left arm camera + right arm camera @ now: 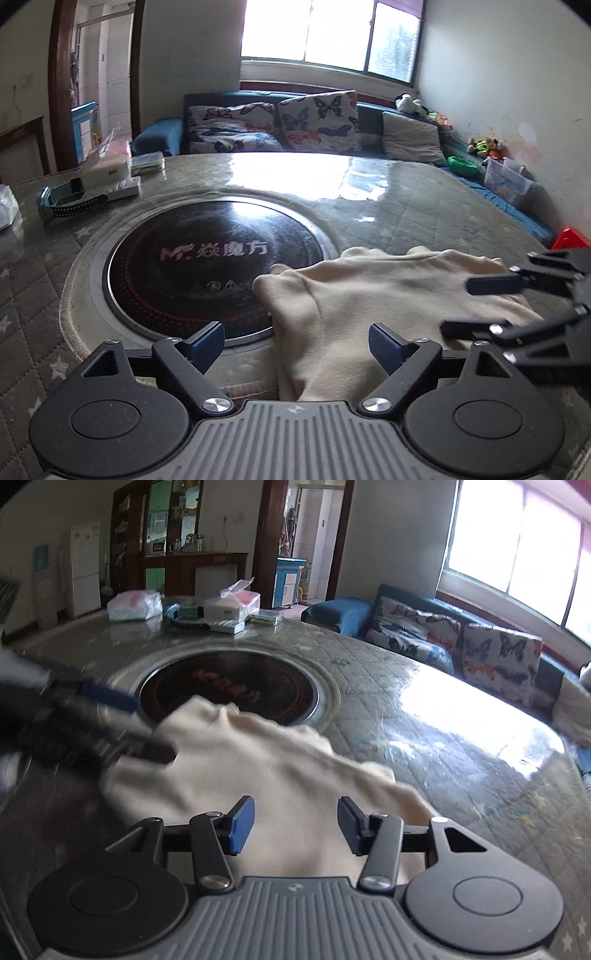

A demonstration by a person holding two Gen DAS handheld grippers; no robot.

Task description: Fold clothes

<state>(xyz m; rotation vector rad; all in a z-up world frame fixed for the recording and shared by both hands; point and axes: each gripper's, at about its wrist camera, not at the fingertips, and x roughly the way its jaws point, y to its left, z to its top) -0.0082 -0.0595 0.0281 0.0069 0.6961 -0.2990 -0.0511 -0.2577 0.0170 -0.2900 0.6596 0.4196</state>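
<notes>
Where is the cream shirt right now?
The cream shirt lies on the table, partly over the black round cooktop, under both open grippers.

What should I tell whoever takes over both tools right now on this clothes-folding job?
Left tool: open, holding nothing, over the near left part of the cream garment.
Right tool: open, holding nothing, over the garment's near right part.
Garment: lies bunched and rumpled on the quilted table cover, its far edge overlapping the round black cooktop set into the table.
Done: garment is on the table; no neat fold is visible.
Left: grip an edge or corners, spread it flat, then fold. The boxes and packets at the far side are apart from the garment.
</notes>
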